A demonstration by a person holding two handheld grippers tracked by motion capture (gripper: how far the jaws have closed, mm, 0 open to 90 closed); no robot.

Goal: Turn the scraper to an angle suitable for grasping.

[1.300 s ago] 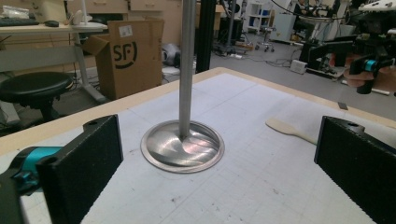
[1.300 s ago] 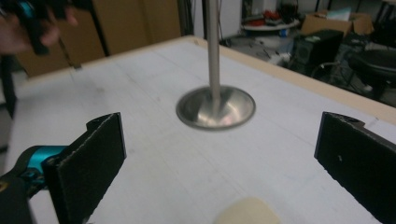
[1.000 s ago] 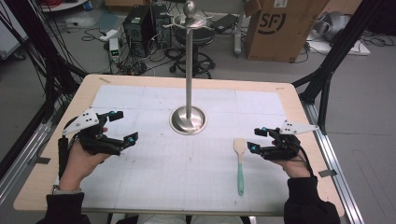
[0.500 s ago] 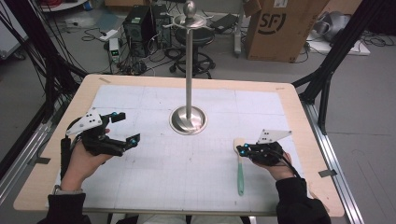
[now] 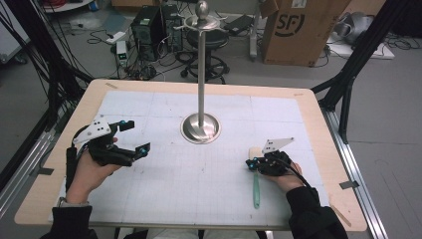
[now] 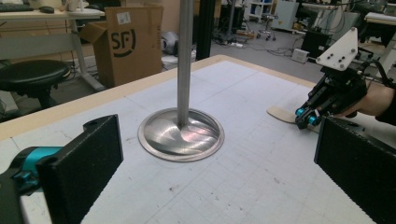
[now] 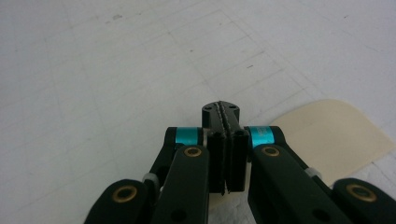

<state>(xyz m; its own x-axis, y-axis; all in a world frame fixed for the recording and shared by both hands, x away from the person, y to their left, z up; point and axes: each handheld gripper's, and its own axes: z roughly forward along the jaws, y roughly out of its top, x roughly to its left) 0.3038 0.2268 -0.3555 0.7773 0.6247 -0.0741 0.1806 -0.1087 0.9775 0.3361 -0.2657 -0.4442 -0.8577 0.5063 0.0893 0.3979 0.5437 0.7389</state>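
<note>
A spatula with a cream head and a teal handle lies flat on the white mat at the front right. My right gripper hangs low over its head, jaws pressed together with nothing between them. In the right gripper view the shut tips sit just left of the cream spatula head. My left gripper is held above the mat at the left, wide open and empty. Its view looks past the open left gripper at the right gripper and the spatula head.
A tall steel stand with a round base rises from the middle of the table. Boxes, a stool, cables and equipment sit on the floor beyond the far edge. Black frame posts flank both sides.
My right gripper has moved left and down to the spatula's head, and its jaws have come together. The left gripper has stayed where it was.
</note>
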